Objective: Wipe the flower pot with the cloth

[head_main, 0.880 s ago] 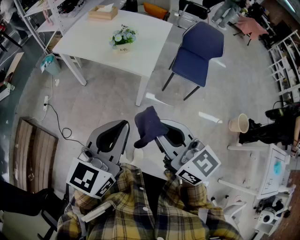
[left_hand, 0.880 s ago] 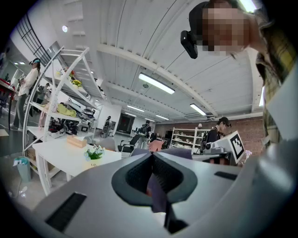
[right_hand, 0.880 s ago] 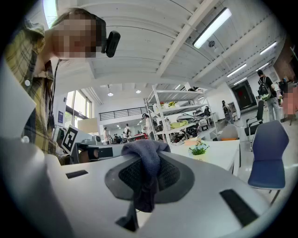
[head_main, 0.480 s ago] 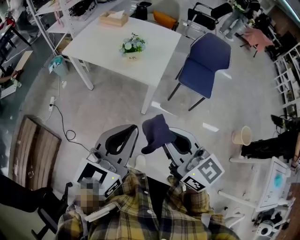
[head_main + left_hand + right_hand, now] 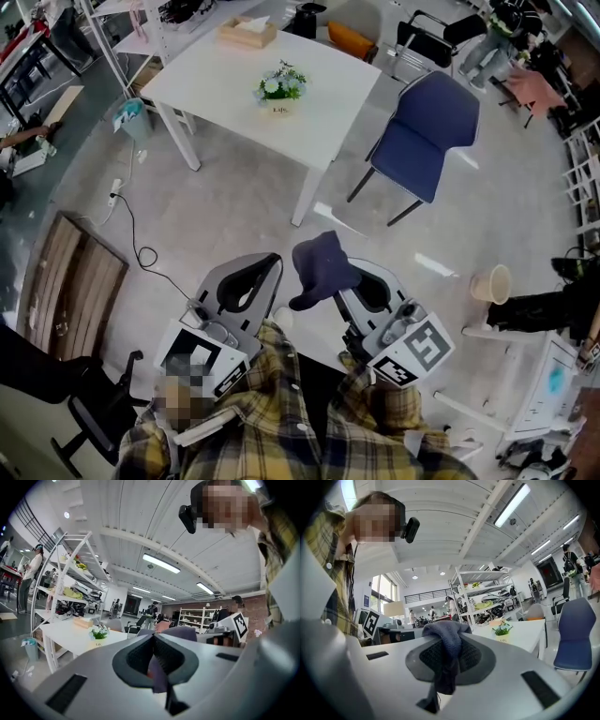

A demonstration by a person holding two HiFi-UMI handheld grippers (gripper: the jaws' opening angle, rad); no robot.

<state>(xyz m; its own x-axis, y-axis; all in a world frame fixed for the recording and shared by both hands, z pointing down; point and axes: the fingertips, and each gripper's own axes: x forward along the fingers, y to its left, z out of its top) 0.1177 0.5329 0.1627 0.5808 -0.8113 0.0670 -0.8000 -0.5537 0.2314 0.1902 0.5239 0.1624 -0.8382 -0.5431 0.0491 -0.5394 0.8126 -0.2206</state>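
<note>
Over floor, right gripper level, clamping cloth

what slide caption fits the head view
Before wiping: right gripper shut on the blue cloth, left gripper shut and empty, flower pot on the white table ahead.

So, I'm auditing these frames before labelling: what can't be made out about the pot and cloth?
- Flower pot lettering: too small in every view.
- Any dirt on it: too small, head view.
- Cloth: pinched part hidden between the jaws, right gripper view.
- Table far legs: hidden under its top, head view.
</note>
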